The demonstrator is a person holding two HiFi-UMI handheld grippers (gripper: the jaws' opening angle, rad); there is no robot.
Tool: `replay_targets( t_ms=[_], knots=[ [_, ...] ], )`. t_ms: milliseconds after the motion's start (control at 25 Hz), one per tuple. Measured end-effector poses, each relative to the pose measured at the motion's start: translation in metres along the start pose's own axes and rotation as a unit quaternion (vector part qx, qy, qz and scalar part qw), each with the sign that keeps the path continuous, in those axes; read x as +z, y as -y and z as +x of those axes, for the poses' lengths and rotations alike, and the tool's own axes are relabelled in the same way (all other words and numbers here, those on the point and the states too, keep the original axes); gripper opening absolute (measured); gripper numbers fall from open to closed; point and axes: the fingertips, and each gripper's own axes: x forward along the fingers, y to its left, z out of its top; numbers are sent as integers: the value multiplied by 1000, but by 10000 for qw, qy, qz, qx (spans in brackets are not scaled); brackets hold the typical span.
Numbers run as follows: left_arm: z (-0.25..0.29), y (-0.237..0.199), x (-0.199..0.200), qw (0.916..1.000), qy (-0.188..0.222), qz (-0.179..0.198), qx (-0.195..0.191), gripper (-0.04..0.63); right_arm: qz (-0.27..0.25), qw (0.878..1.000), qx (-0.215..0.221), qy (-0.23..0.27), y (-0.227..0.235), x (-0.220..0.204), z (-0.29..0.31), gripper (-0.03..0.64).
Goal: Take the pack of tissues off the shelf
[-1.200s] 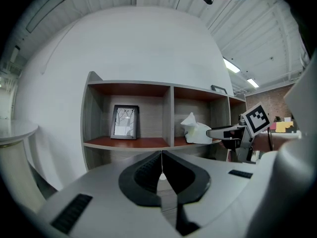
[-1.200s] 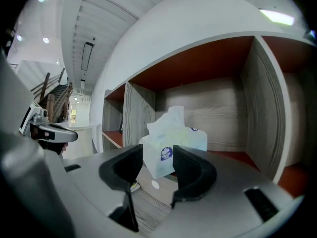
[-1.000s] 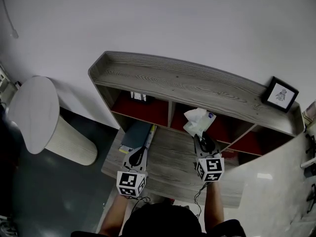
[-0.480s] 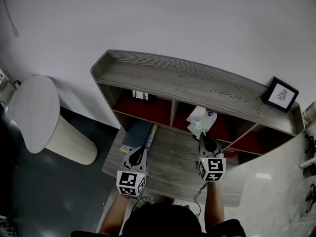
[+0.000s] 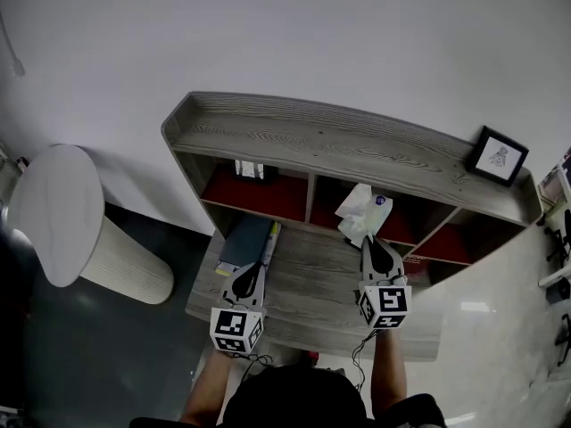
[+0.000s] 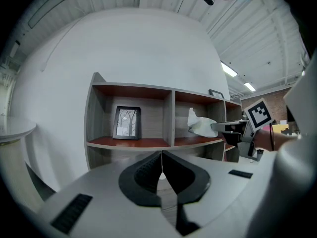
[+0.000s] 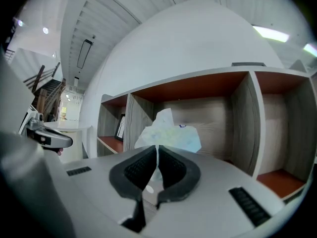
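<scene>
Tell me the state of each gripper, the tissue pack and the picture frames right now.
pack of tissues: pinched at the mouth of the shelf's middle compartment, one tissue poking up.
right gripper: shut on pack of tissues.
left gripper: shut, empty, above desk.
small framed picture: upright in left compartment.
top framed picture: propped on the shelf top.

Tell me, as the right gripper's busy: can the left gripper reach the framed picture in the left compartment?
Probably yes: the left gripper faces that open compartment, nothing standing before the framed picture.
</scene>
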Motion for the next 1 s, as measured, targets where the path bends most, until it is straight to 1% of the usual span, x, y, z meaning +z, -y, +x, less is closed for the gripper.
replay_targets(
  t_ms=[160,480,680,1000],
  knots=[
    [-2,3,0,9998,6,18,-183,9,27,9999,-143,27,-4,3,-17,32],
    [-10,16,-6,9977,-43,45,-669,9,-14,9982,-591,26,-11,3,-60,32],
    [-17,27,-10,9950,-65,57,-997,9,-13,9959,-897,-62,-19,2,-90,32],
    [-38,44,-16,9887,-89,121,-1490,9,-24,9908,-1349,-67,-37,2,-144,32]
  ],
)
